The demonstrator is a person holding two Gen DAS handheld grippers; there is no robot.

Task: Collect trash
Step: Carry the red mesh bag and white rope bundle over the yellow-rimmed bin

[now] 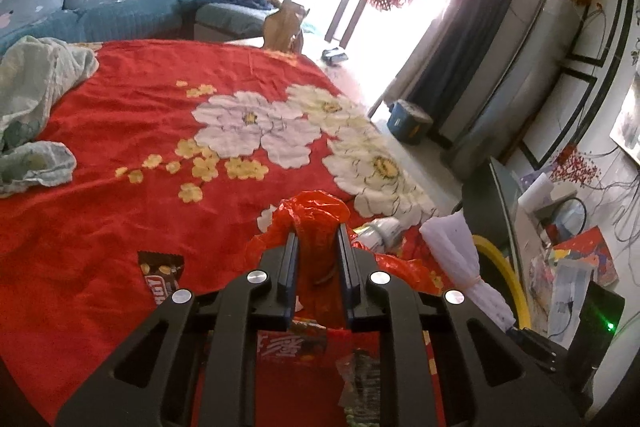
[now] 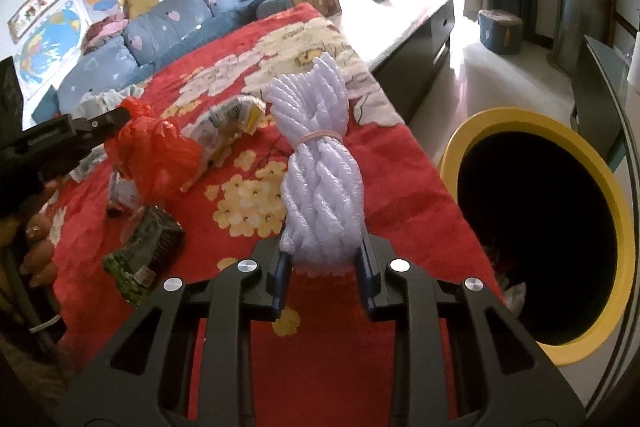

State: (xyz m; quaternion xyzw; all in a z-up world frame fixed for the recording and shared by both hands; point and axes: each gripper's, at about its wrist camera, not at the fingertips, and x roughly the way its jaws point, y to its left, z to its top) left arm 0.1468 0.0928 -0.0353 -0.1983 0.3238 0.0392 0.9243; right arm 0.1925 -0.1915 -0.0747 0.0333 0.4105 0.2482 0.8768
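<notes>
You are carrying trash to the bin [image 2: 538, 227] off the worktop's [image 2: 328, 347] right edge.
Your right tongs [image 2: 325, 269] are clamping the net bundle [image 2: 320, 163]: swing over the rim before releasing; left tongs [image 1: 319, 259] are pinching the red bag [image 1: 320, 223].

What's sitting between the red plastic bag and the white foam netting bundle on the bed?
In the right wrist view, a crumpled white-and-yellow wrapper lies on the red bedspread between the red plastic bag and the white foam netting bundle.

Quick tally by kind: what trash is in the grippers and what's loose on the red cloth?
Red plastic bag, in left gripper: 1
White foam net bundle, in right gripper: 1
Loose wrappers: 3: brown candy, white-yellow, dark green
Total: 5
</notes>
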